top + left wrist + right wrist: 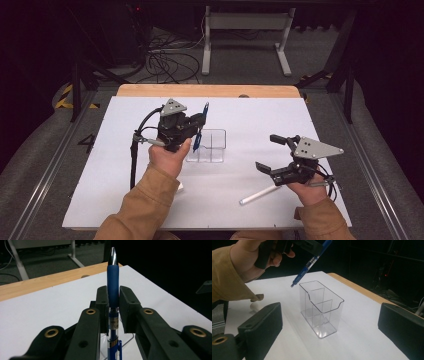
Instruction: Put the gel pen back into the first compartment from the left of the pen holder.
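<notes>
Left gripper [199,125] clamped on blue pen [201,125], held tilted just above clear divided holder [322,312] at table centre. Right gripper [272,152] wide apart, empty, near white pen [259,195] lying on table [300,120]. Probably mid-insertion; next: lower pen into a compartment, then release.

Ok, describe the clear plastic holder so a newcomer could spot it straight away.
Start at the white table with the wooden strip along its far edge. Near its middle, just right of the left claw that grips a blue pen, stands the clear plastic holder. It is the one see-through thing: an open-topped box with inner dividers, unlike the white pen lying by the right claw.
</notes>
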{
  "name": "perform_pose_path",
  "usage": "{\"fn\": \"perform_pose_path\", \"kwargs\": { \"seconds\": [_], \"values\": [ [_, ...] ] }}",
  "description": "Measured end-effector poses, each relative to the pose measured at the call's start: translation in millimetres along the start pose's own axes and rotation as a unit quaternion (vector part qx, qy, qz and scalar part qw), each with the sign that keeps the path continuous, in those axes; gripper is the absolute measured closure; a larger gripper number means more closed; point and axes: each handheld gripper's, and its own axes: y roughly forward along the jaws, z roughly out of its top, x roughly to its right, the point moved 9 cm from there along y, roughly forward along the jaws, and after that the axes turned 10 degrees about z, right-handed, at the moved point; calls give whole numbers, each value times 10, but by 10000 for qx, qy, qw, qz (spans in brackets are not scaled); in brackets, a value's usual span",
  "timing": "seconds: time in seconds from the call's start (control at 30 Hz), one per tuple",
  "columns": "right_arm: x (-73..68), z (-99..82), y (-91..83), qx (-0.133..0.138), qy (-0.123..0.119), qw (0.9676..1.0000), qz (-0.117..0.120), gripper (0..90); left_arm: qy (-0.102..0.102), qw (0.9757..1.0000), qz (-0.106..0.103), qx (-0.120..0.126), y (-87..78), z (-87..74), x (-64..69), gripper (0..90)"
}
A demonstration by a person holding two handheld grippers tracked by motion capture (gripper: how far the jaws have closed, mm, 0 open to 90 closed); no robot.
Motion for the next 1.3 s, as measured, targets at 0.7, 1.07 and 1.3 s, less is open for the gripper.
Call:
{"fn": "perform_pose_path", "kwargs": {
  "seconds": [0.7,1.07,1.3],
  "values": [
    [3,-8,4,-14,16,10000,16,63,80,9992,390,-40,228,38,-292,789],
    [8,-2,-5,-3,8,10000,-13,62,136,9987,478,-149,311,-6,-346,788],
    [10,-1,-10,-7,6,10000,-16,62,176,9984,449,-281,349,-50,-345,787]
  ]
}}
